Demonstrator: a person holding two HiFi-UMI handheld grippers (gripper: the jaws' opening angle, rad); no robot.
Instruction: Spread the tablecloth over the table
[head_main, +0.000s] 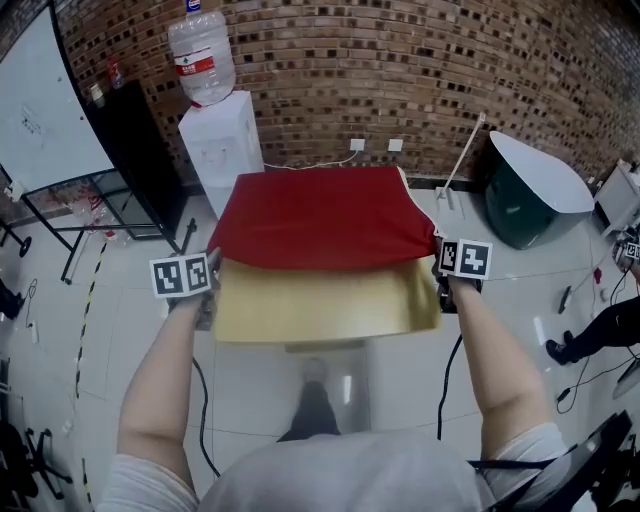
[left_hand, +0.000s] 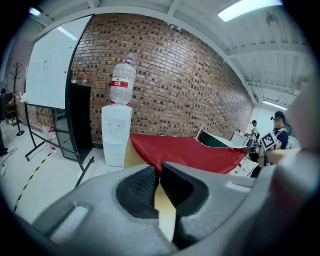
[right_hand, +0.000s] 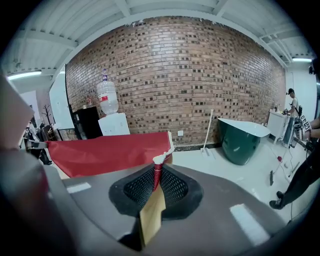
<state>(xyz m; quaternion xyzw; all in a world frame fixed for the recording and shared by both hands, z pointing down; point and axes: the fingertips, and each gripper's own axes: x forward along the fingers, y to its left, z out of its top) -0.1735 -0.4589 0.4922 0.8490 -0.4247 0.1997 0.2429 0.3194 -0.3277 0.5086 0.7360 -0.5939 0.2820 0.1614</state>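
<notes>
The tablecloth (head_main: 320, 215) is red on top with a tan underside (head_main: 315, 305). It lies stretched out in front of me, the red far part draped toward the brick wall. The tan near edge is turned up between my hands. My left gripper (head_main: 207, 292) is shut on the near left corner, the cloth pinched between its pads (left_hand: 158, 172). My right gripper (head_main: 440, 275) is shut on the near right corner, red and tan cloth showing in its jaws (right_hand: 157, 175). The cloth hides the table almost entirely.
A white water dispenser (head_main: 220, 140) with a bottle stands behind the cloth by the brick wall. A black cabinet (head_main: 140, 150) and whiteboard (head_main: 45, 100) are at the left. A green tub (head_main: 525, 200) sits at the right. A person's leg (head_main: 600, 330) and cables are on the floor at the right.
</notes>
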